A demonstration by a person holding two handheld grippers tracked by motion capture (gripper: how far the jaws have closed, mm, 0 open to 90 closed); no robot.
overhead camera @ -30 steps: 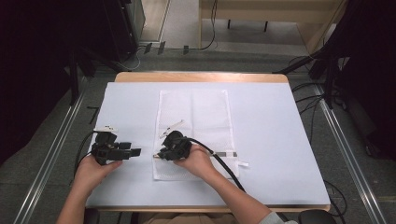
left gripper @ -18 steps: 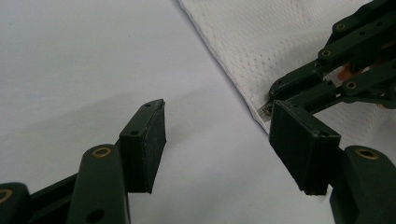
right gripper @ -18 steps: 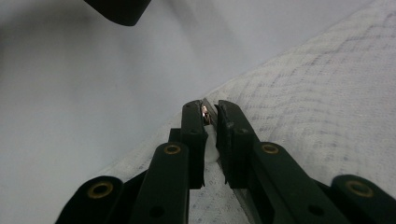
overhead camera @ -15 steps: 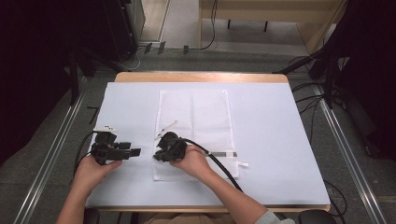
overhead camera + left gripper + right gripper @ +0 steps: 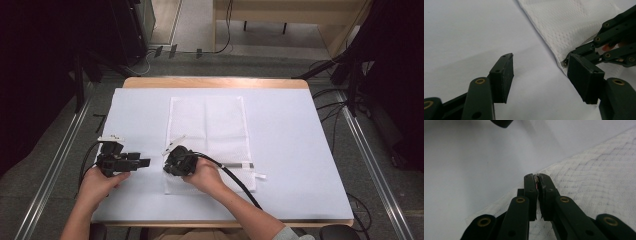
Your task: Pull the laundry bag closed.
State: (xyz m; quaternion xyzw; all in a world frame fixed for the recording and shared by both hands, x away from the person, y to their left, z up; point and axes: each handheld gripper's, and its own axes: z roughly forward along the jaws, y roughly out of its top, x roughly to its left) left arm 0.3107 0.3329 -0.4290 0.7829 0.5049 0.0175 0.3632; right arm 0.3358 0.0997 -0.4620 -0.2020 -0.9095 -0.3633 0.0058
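A white mesh bag lies flat in the middle of the white table cover. My right gripper is at the bag's near left edge, pointing left. Its jaws are shut on that edge of the mesh bag, with a thin strip pinched at the right gripper's tips. A small metal piece shows at the bag's edge beside those tips. My left gripper rests on the cover just left of the bag. The left gripper is open, with nothing between its jaws, facing the right gripper.
A dark zipper strip runs along the bag's near side, and a small white tag lies beyond it. The right gripper's cable trails back across the bag. The wooden table edge bounds the far side.
My right gripper has slid a little left and nearer along the bag's edge, staying shut. The left gripper has not moved.
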